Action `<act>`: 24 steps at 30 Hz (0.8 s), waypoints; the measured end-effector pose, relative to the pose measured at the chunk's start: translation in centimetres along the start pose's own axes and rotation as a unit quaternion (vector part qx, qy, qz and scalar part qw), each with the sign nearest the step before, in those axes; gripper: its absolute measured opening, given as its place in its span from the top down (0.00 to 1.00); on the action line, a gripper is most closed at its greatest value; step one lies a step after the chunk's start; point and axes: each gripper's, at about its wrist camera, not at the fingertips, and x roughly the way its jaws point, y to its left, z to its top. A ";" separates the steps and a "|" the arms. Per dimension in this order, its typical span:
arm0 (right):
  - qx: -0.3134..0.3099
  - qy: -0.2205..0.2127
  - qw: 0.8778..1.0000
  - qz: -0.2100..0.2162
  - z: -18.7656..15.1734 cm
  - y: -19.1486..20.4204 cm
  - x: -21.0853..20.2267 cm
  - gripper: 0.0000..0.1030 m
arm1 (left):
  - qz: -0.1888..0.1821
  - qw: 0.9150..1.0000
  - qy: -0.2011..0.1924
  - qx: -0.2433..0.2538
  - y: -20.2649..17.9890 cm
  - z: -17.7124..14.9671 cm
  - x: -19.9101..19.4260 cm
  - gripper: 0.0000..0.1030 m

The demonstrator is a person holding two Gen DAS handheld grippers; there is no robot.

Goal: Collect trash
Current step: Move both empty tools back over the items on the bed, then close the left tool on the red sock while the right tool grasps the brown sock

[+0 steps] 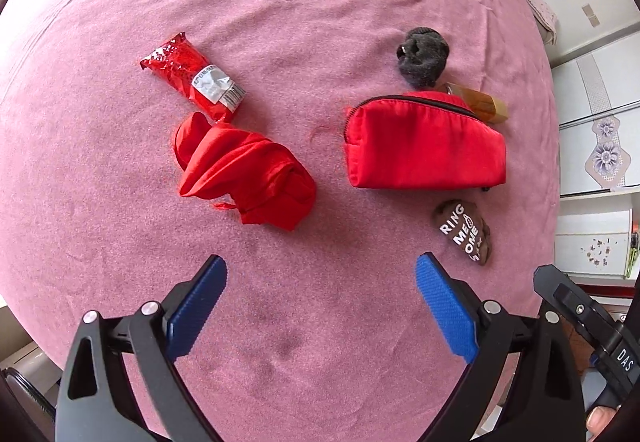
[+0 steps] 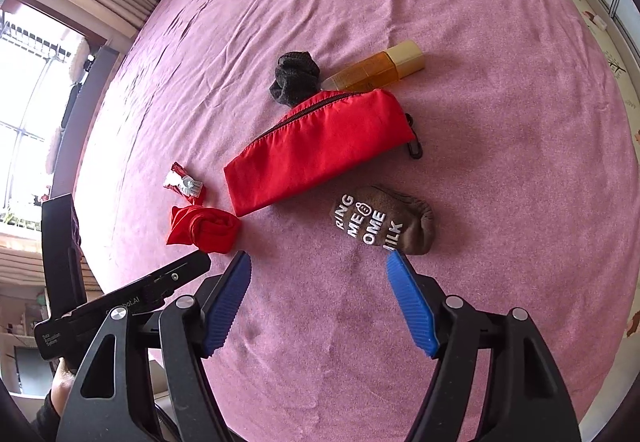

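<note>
- Red foil snack wrapper [image 1: 195, 77] lies on the pink bed cover [image 1: 320, 2], long axis diagonal, beyond and left of our left gripper [image 1: 320, 274].
- We hold both the left and right gripper [image 2: 318, 266] wide open, empty; left is nearer.

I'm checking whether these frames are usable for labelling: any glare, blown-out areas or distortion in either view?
Left wrist view: fisheye bends the pink bedspread into a dome, and the red snack wrapper throws foil glare, but focus is sharp. Right wrist view: the window is blown out white, and the brown sock lettering stays readable.
</note>
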 end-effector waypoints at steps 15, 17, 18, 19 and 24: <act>0.017 0.024 1.000 -0.009 1.1 -0.6 3.8 0.33 | 0.018 0.996 0.034 -0.076 5.8 4.8 6.2 0.09; 0.017 0.026 0.999 -0.014 1.0 -0.9 3.9 0.33 | 0.022 0.996 0.034 -0.074 5.7 5.2 6.6 0.13; 0.017 0.027 0.999 -0.017 0.9 -1.1 4.0 0.33 | 0.029 0.996 0.032 -0.073 5.6 5.4 6.6 0.19; 0.018 0.027 0.999 -0.019 0.9 -1.2 4.0 0.33 | 0.037 0.996 0.028 -0.073 5.5 5.5 6.6 0.23; 0.023 0.032 0.999 -0.034 1.1 -1.9 4.5 0.33 | 0.030 0.998 0.006 -0.057 4.6 6.1 5.7 0.57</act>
